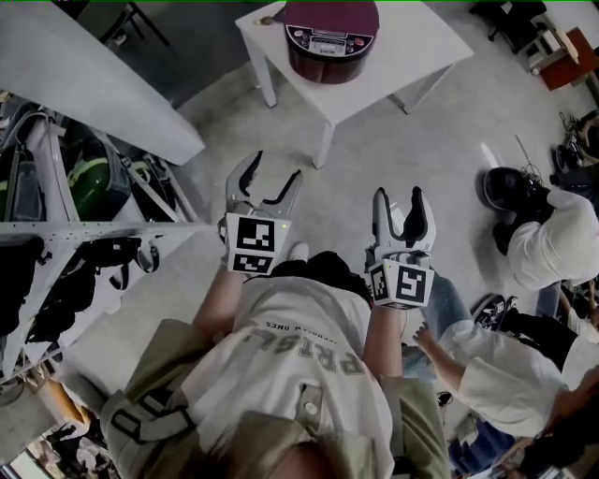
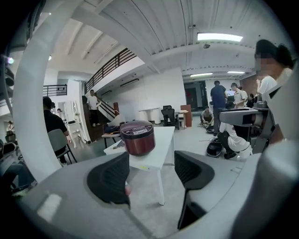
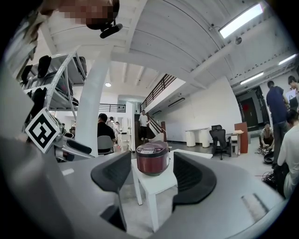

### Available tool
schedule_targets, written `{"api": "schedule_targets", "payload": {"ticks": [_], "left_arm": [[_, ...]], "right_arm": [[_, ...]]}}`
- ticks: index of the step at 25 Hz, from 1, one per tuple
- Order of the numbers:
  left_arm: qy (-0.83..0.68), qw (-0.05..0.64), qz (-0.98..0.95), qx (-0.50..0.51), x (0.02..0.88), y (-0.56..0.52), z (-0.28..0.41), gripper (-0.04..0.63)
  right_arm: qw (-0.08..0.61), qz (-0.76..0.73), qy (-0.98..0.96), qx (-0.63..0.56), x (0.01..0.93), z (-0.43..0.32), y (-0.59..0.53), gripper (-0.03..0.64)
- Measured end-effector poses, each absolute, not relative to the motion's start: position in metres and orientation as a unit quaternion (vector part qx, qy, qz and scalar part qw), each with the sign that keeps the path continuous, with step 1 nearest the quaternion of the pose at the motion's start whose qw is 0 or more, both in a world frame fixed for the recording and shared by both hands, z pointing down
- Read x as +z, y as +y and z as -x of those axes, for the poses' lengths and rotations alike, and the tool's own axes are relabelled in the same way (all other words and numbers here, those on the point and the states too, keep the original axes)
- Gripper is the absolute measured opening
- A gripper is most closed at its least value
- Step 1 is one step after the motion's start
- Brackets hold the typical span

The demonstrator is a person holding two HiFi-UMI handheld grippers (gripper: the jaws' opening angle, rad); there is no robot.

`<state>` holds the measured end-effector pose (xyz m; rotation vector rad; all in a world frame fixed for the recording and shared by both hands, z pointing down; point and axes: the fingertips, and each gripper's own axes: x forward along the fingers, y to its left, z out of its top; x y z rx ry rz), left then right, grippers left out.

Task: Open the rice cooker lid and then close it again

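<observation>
Shirt lettering [image 1: 304, 354] unclear | left hand-held gripper [image 1: 276, 168] apart, empty | right hand-held gripper [image 1: 400, 194] likewise | rice cooker [image 1: 328, 47] closed

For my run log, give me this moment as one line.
rice cooker: on white table | lid: shut, not yet touched | left gripper: open, empty | right gripper: open, empty | both: short of cooker

Pale grey concrete floor [image 1: 402, 159]. Small white square table [image 1: 423, 47] at 12 o'clock; grey metal shelving rack [image 1: 94, 229] at 9. White ribbed ceiling [image 2: 154, 23], long bright strip light [image 2: 219, 37] at 1 o'clock. Dark-railed staircase [image 2: 112, 60] at 11, against white wall [image 2: 154, 93].
</observation>
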<state>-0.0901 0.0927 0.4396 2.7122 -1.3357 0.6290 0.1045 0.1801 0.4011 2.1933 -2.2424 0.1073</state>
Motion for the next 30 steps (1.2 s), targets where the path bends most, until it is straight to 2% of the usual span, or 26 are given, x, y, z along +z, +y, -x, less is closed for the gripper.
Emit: {"api": "schedule_targets", "payload": {"ticks": [30], "left_arm": [[-0.494,0.043,-0.836,0.234,0.456,-0.055,0.009,0.314]], "right_arm": [[0.027,-0.612,-0.789,0.041,0.415,-0.178,-0.022,0.282]]}}
